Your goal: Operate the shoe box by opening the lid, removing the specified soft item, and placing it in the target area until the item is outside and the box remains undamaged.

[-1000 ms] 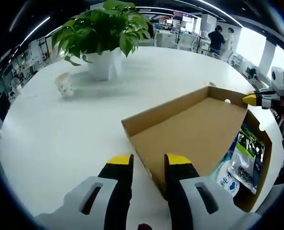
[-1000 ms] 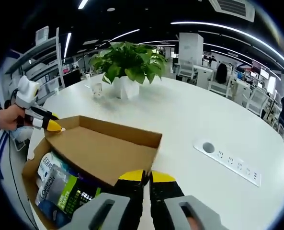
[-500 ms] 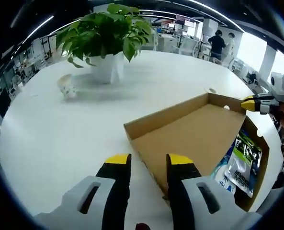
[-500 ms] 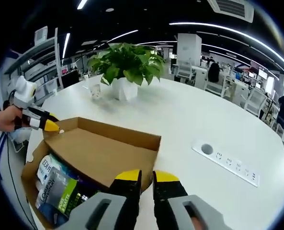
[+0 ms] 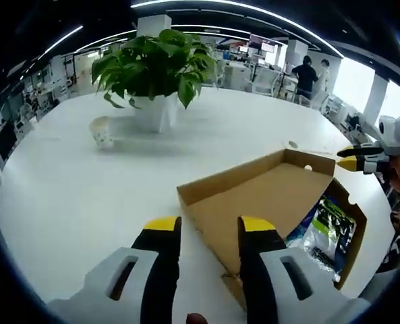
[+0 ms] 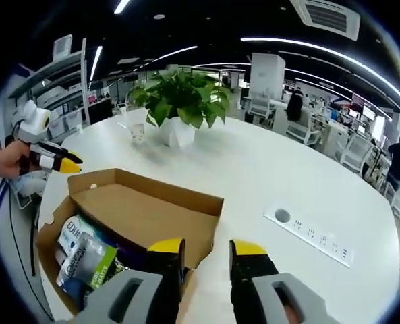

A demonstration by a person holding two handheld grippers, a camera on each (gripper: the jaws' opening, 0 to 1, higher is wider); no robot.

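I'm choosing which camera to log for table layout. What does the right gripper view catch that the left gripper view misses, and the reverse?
The right gripper view alone has the long power-socket strip set into the white table. The left gripper view alone has the two people standing together by the bright window. Both share the open shoe box with its raised lid, the packets inside, the potted plant and the paper cup.

Open-plan office. Large white meeting table (image 6: 307, 182) with a recessed power-socket strip (image 6: 309, 231); potted green plant (image 5: 156, 64) in a white pot; rows of desks and office chairs (image 6: 358, 145) behind; people (image 5: 306, 64) standing at workstations; linear ceiling lights (image 6: 314, 46); ceiling air-conditioning vent (image 6: 326, 15).
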